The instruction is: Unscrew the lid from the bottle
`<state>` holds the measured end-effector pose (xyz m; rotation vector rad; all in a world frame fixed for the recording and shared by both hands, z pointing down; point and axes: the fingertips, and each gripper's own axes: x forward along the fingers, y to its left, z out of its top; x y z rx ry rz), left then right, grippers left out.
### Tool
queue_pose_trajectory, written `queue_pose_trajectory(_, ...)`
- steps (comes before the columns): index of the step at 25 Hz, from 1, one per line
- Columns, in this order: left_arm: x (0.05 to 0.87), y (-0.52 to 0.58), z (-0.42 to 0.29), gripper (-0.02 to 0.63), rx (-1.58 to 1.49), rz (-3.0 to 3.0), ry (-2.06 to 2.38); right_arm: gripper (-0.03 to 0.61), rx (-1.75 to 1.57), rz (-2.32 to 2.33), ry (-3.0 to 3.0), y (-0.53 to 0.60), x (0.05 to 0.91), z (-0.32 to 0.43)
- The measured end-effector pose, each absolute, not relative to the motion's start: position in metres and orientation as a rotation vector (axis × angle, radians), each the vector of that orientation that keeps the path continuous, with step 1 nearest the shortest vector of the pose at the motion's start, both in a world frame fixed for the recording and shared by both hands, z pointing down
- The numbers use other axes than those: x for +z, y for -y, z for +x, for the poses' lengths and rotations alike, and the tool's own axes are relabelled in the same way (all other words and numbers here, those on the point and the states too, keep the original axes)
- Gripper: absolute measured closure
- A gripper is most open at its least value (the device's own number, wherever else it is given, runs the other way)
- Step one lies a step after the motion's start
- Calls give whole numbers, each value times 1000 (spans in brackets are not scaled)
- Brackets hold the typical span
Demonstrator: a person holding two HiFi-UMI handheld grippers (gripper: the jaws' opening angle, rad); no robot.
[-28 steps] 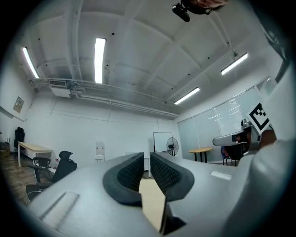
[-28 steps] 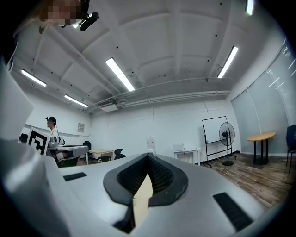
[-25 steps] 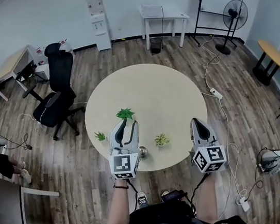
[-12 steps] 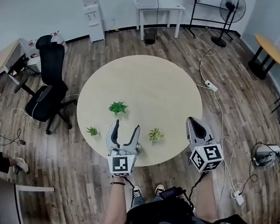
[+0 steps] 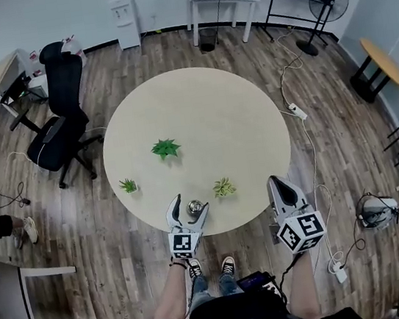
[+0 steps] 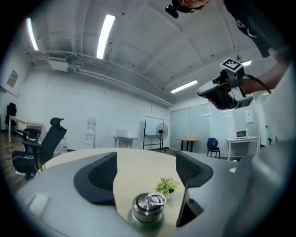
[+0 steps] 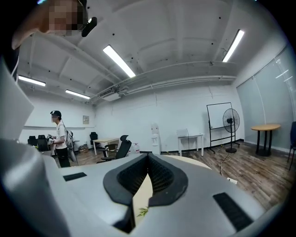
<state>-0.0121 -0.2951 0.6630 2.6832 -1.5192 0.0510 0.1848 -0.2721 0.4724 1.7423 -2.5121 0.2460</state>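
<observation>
Standing by the near edge of the round table (image 5: pixel 200 110), the green bottle (image 6: pixel 148 227) sits between the jaws of the left gripper (image 5: pixel 189 210), which have just been opening and now stand wide, touching nothing. The right gripper (image 5: pixel 278 183) hangs just off the edge, jaws pressed together, empty. The bottle looks rigid, smooth and probably light, so clamp the body firmly; its shiny metal lid (image 6: pixel 149 205) is small and likely slippery, best pinched across the rim

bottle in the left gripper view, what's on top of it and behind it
On top sits a shiny metal lid with a ring. Behind the bottle a small potted plant stands on the round table. The bottle's lower body is cut off, contents unseen.
</observation>
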Motion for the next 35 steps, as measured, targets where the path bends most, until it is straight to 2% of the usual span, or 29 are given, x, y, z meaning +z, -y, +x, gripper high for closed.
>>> queue_pose_trajectory(8, 770, 297, 2, 200, 265, 2550, 1401, 574, 293, 1656, 2463, 264, 506, 176)
queue_pose_trajectory(20, 835, 305, 7, 196, 406, 2424, 1347, 574, 309, 1609, 2451, 262, 518, 174)
queue_pose_trajectory(30, 826, 309, 5, 224, 436, 2436, 1309, 574, 335, 1599, 2471, 259, 520, 167)
queue_pose_trajectory(35, 763, 312, 21, 225, 461, 2560, 1195, 574, 333, 1608, 2515, 260, 510, 162)
